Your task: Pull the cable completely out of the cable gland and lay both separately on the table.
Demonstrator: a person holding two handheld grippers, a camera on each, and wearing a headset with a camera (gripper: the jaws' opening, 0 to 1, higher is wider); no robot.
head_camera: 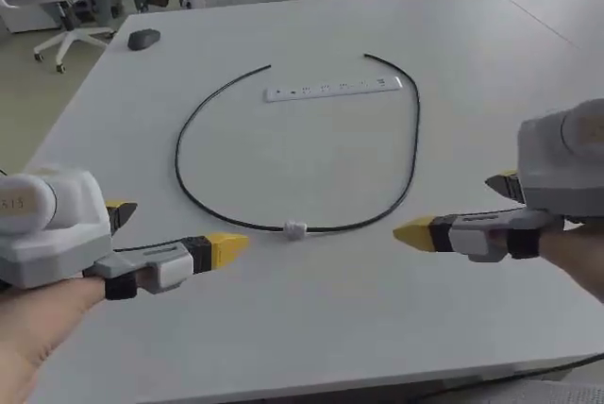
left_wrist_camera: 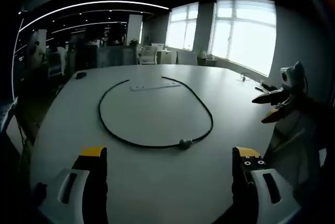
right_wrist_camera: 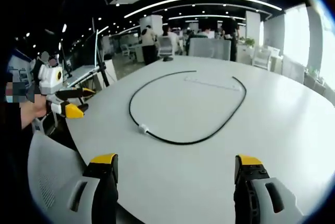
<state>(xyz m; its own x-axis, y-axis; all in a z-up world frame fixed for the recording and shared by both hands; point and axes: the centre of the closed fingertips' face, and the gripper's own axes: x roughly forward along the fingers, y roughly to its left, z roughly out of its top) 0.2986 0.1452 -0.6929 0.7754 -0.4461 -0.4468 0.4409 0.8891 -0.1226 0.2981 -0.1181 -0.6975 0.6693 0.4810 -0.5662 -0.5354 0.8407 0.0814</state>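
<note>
We list a black cable (head_camera: 179, 154) lying in an open loop on the white table (head_camera: 491, 64). A cable gland (head_camera: 294, 228) is still threaded on its near arc. Left gripper (head_camera: 184, 225) and right gripper (head_camera: 448, 207) flank the gland, jaws spread, clear of it. A power strip (head_camera: 332, 89) lies at the loop's far gap.

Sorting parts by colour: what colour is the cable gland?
The cable gland is white, on a black cable; clearest in the head view.

No text, brand, number or sign is legible. Faint marks on the left gripper (head_camera: 182, 227) housing and small dark marks on the white strip (head_camera: 332, 89) at 12 o'clock on the desk (head_camera: 302, 314) are too blurred to read.
</note>
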